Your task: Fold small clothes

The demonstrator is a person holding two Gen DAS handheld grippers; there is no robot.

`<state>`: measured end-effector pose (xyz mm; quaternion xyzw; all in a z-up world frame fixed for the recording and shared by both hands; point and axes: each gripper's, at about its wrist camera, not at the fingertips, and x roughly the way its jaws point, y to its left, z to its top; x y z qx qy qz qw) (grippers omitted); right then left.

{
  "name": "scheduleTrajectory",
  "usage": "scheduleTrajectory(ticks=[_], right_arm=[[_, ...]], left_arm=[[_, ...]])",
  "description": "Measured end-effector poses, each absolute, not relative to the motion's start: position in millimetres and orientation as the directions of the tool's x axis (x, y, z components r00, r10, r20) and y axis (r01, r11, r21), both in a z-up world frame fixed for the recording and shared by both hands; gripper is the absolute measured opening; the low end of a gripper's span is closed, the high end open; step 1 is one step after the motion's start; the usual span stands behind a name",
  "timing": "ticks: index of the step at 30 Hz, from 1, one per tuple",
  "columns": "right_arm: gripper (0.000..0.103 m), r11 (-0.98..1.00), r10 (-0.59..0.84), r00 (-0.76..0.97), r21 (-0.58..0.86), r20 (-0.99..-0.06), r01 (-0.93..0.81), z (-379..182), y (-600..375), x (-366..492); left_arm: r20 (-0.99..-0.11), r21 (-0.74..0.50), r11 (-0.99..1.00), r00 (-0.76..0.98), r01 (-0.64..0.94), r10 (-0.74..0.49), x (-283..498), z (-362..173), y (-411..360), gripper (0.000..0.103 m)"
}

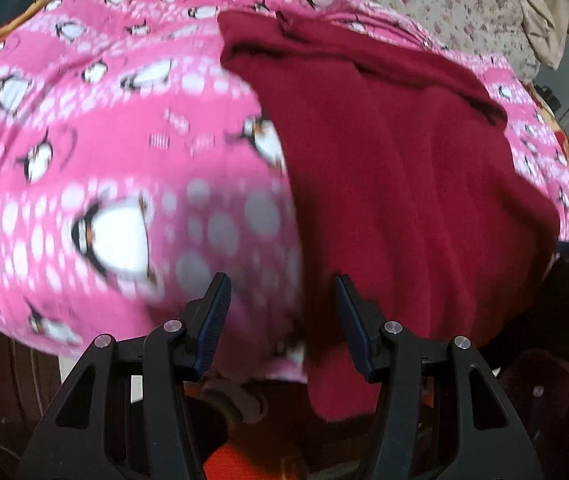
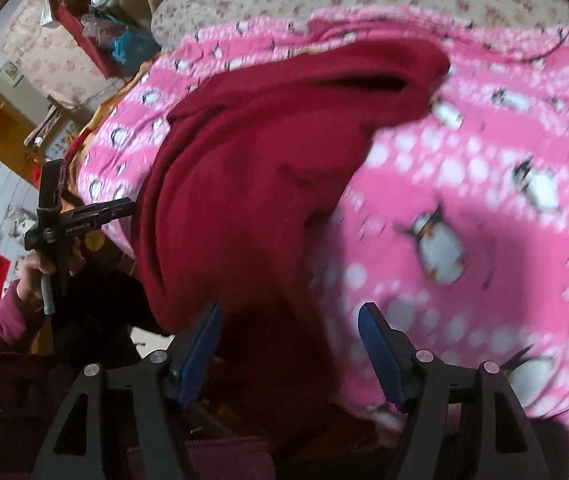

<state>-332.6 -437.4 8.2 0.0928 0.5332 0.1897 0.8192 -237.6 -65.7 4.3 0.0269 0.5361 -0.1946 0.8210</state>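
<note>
Softly rumpled, a dark red fleece garment point(image 1: 396, 168) lies on a pink penguin-print blanket point(image 1: 96, 152); left gripper point(image 1: 283, 304) and right gripper point(image 2: 289, 336) both spread, holding nothing.

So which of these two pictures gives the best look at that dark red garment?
The left wrist view: the dark red garment fills the right half, lying on the pink penguin blanket, with its far folded edge and near hem both visible. The right wrist view shows it too, but blurrier, its near end in shadow.
</note>
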Motion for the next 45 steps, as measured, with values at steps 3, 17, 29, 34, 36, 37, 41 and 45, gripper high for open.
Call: scheduleTrajectory(ticks=[3, 17, 29, 34, 36, 37, 41, 45], right_arm=[[0.068, 0.916, 0.396, 0.335, 0.343, -0.855, -0.208, -3.0, -434.3, -330.9], [0.068, 0.884, 0.456, 0.232, 0.409, -0.859, -0.224, -38.5, -416.7, -326.2], [0.029, 0.861, 0.492, 0.203, 0.439, -0.846, -0.256, -48.5, -408.2, -328.1], [0.023, 0.833, 0.541, 0.225, 0.478, -0.810, -0.278, -33.3, -405.3, -336.6], [0.021, 0.816, 0.568, 0.240, 0.502, -0.787, -0.286, -25.2, -405.7, -339.4], [0.021, 0.806, 0.586, 0.253, 0.519, -0.770, -0.285, -20.4, -406.0, -341.3], [0.020, 0.754, 0.656, 0.300, 0.587, -0.693, -0.295, 2.8, -407.6, -345.3], [0.020, 0.708, 0.706, 0.350, 0.621, -0.616, -0.335, 32.2, -407.4, -344.7]], left_arm=[[-0.901, -0.167, 0.913, 0.319, 0.372, -0.294, -254.0, -3.6, -66.5, 0.054], [-0.959, -0.181, 0.897, 0.128, 0.403, -0.251, -277.3, -67.5, -95.6, 0.053], [-0.924, -0.292, 0.865, 0.113, 0.408, -0.365, -281.8, -65.4, -88.8, 0.006], [-0.891, -0.322, 0.836, 0.156, 0.444, -0.426, -289.7, -34.2, -75.2, 0.006], [-0.872, -0.345, 0.829, 0.175, 0.441, -0.457, -291.1, -20.5, -64.9, 0.005], [-0.860, -0.355, 0.824, 0.190, 0.442, -0.473, -291.1, -11.2, -60.3, 0.005], [-0.806, -0.393, 0.795, 0.243, 0.462, -0.539, -285.6, 30.4, -45.2, 0.005], [-0.742, -0.410, 0.772, 0.314, 0.487, -0.592, -278.7, 70.6, -36.2, 0.005]])
